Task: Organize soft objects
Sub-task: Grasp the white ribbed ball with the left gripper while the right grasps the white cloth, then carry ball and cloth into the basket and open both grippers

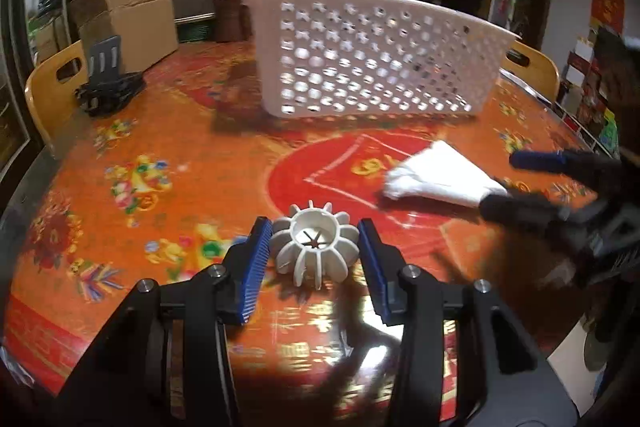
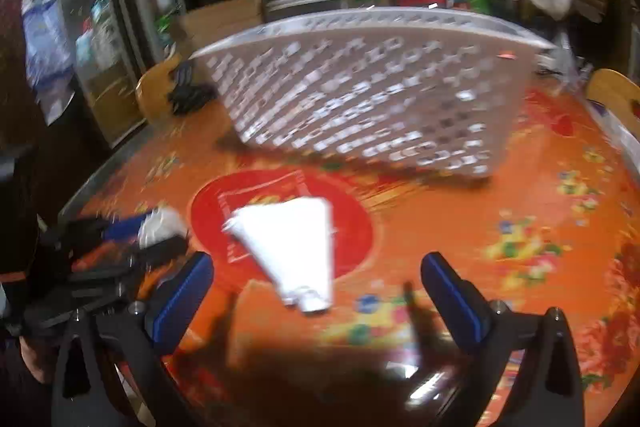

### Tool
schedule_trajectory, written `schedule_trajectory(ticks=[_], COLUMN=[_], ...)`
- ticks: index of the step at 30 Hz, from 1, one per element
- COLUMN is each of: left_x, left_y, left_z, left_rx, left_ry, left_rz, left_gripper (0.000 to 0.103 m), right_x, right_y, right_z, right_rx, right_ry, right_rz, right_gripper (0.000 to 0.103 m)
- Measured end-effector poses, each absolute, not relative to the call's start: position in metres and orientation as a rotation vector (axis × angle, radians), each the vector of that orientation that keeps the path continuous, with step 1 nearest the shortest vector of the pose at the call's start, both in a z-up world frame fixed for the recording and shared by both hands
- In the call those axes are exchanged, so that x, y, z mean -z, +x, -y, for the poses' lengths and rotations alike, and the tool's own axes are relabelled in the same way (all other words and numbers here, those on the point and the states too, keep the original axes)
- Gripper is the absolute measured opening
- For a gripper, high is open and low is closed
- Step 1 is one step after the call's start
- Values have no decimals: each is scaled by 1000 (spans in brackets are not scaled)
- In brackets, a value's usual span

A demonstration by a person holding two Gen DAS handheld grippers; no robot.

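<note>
A white ribbed ball [image 1: 316, 247] rests on the orange floral tablecloth, and my left gripper [image 1: 314, 225] is shut on it, one blue pad against each side. To its right lies a folded white cloth [image 1: 436, 179], flat on the red circle. The right gripper [image 1: 500, 183] reaches in from the right, one finger on either side of the cloth's narrow end. In the right wrist view the right gripper [image 2: 316, 261] stands wide open, with the cloth [image 2: 296, 247] between its fingers and untouched. A white perforated basket [image 1: 376, 67] [image 2: 360, 99] stands behind both.
Black clamp-like hardware [image 1: 108, 87] lies at the table's far left by a wooden chair [image 1: 52, 87]. Another chair [image 1: 532, 67] stands at the far right. Cardboard boxes [image 1: 136, 15] and bags crowd the space behind. The table edge curves around the left.
</note>
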State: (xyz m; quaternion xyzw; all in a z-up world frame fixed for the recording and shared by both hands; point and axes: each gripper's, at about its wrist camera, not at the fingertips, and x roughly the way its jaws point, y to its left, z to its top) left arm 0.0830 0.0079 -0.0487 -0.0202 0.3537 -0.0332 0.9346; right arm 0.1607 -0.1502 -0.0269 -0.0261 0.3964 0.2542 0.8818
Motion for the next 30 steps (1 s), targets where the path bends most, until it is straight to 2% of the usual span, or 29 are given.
schedule_trajectory(ticks=[5, 8, 10, 12, 14, 16, 21, 30], left_x=[46, 45, 46, 46, 45, 43, 39, 28], left_y=[81, 78, 76, 77, 76, 75, 75, 75], left_z=[-19, -23, -23, -24, -23, -23, -20, -14], left_rx=[55, 56, 57, 59, 59, 60, 67, 75], left_ry=[-65, -78, -80, -83, -83, -81, -81, -61], left_rz=[-710, -708, -708, -707, -702, -696, -690, -673], left_gripper=[41, 42, 42, 41, 42, 41, 41, 41], right_x=[30, 35, 39, 39, 39, 39, 35, 22], right_y=[160, 161, 163, 163, 162, 161, 159, 150], right_z=[129, 121, 119, 118, 117, 117, 127, 149], right_rx=[-528, -531, -534, -529, -539, -547, -564, -520], right_ry=[-134, -172, -184, -192, -201, -201, -137, -63], right_rz=[-845, -868, -885, -877, -867, -859, -824, -734], right_gripper=[93, 76, 60, 52, 39, 31, 23, 23])
